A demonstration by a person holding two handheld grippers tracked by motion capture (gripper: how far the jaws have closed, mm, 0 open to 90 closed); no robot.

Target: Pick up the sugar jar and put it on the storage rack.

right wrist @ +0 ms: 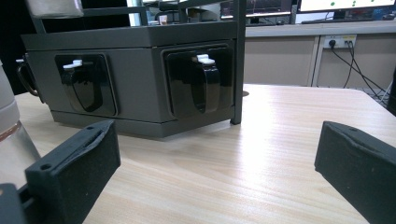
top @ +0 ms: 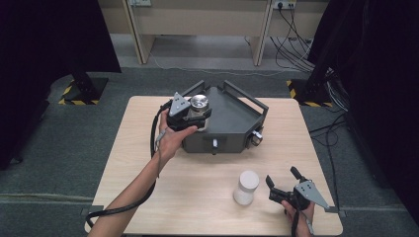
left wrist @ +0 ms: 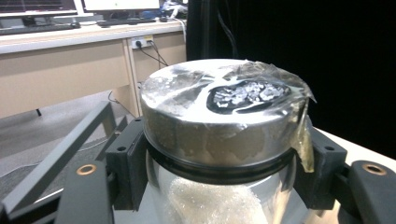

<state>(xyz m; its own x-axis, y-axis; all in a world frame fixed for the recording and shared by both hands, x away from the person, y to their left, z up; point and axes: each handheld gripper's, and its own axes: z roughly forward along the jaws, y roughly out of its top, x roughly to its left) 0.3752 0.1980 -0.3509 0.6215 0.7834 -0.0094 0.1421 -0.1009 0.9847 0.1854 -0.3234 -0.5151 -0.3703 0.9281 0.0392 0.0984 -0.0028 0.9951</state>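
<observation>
The left hand-held gripper (top: 193, 114) is clenched on a jar (top: 199, 104) with a silver metal lid, holding it over the near left part of a dark grey metal rack (top: 232, 121) that stands at the far middle of the tabletop (top: 197, 197). In the left gripper view the black pads (left wrist: 126, 161) press on the jar just under the lid's black sealing ring; a crumpled clear film or tape lies across the lid top and hangs down its right side. Below the ring the glass body shows something white and grainy, but the frame cuts the jar off, so its base and whether it rests on the rack cannot be told. From the high view the person's left hand (top: 170, 136) and the grey plate cover most of the jar's body.

The right hand-held gripper (top: 284, 183) lies released at the near right of the tabletop, jaws standing wide apart with nothing between them. Just to its left stands a white container (top: 246, 187), near but apart from it; in the right gripper view only a sliver of that container appears at the left edge (right wrist: 9, 121). That view also shows the rack's front (right wrist: 140, 79) with two glossy black latches with white tabs; their detail is hard to make out.
</observation>
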